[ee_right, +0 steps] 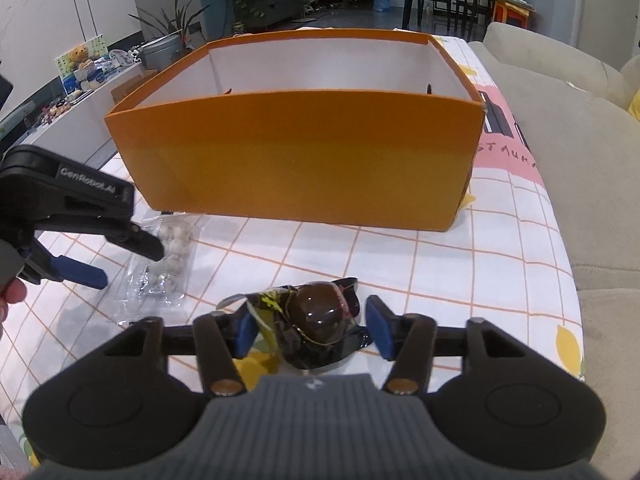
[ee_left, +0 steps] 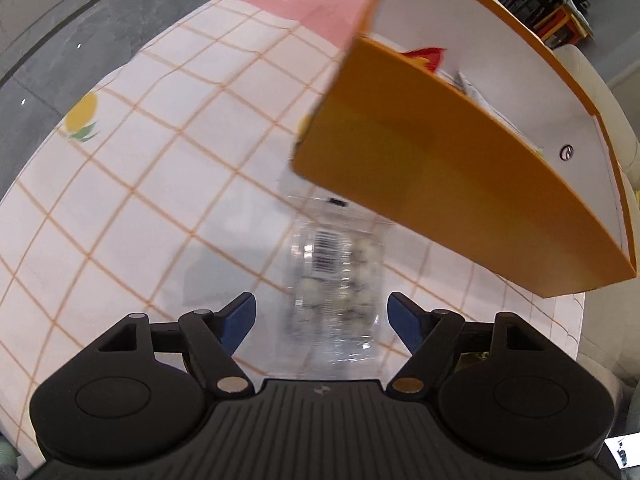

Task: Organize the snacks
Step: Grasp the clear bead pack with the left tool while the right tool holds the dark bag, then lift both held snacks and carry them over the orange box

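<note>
An orange box (ee_right: 300,152) with a white inside stands on the checked tablecloth (ee_right: 460,264). In the left wrist view a red packet (ee_left: 426,56) shows inside the orange box (ee_left: 440,168). A clear bag of pale round snacks (ee_left: 336,268) lies flat on the cloth in front of the box, and my left gripper (ee_left: 322,320) hovers open over it, pads apart from it. The right wrist view shows the same bag (ee_right: 172,252) under the left gripper (ee_right: 128,264). A dark, shiny wrapped snack (ee_right: 320,316) lies between the pads of my right gripper (ee_right: 312,332), which stands open.
A beige sofa (ee_right: 560,140) runs along the table's right side. A low white cabinet with small items (ee_right: 80,80) stands at the far left, with plants behind it. A person's hand (ee_right: 8,296) holds the left gripper. The cloth (ee_left: 160,160) drops off at its left edge to grey floor.
</note>
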`<state>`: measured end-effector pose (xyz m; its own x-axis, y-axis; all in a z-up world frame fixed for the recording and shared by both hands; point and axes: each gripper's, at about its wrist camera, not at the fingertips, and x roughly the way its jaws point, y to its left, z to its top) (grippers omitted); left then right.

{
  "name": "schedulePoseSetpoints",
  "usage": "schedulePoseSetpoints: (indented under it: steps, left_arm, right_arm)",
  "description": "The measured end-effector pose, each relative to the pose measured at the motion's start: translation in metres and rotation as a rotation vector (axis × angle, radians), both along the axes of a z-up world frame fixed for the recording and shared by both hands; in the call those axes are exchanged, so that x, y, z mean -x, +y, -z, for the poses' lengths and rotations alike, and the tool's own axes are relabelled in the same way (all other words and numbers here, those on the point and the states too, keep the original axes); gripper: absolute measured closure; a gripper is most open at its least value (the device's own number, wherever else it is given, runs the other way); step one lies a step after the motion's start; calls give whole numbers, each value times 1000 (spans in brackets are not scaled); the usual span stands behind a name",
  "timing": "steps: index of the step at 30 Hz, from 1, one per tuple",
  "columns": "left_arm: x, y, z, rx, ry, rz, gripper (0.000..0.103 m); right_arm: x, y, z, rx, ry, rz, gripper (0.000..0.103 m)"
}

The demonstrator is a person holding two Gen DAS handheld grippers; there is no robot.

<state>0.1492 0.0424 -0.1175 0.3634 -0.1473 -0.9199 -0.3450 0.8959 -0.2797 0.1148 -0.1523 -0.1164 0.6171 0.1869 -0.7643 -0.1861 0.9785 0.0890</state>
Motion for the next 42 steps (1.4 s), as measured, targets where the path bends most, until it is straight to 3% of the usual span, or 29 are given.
schedulePoseSetpoints:
  steps: [5, 10, 12, 16, 17, 19, 25, 32, 42]
  left_arm:
    - [-7, -28, 4, -145, 5, 91, 14]
    - [-5, -42, 7, -232, -7, 152, 14]
    - [-3, -45, 8, -257, -18, 178, 14]
    - [2, -51, 10, -298, -45, 217, 23]
    - [4, -51, 10, -304, -54, 229, 24]
    - [7, -52, 10, -309, -83, 255, 35]
    - [19, -39, 9, -233, -150, 258, 39]
    - [26, -27, 3, -140, -154, 236, 41]
    - [45, -36, -45, -48, -234, 295, 41]
  right_arm:
    - [-1, 2, 2, 8, -1, -4, 45]
    - [-4, 5, 6, 17, -15, -20, 45]
    - [-5, 8, 9, 33, -15, -27, 52]
    - [-6, 12, 13, 71, -13, -34, 69]
    - [-6, 12, 13, 77, -13, -34, 69]
    - [-5, 11, 13, 73, -13, -33, 69]
    - [-4, 9, 12, 61, -7, -20, 69]
    - [-2, 3, 9, 23, 14, 5, 70]
    - [7, -7, -22, -15, -9, 39, 70]
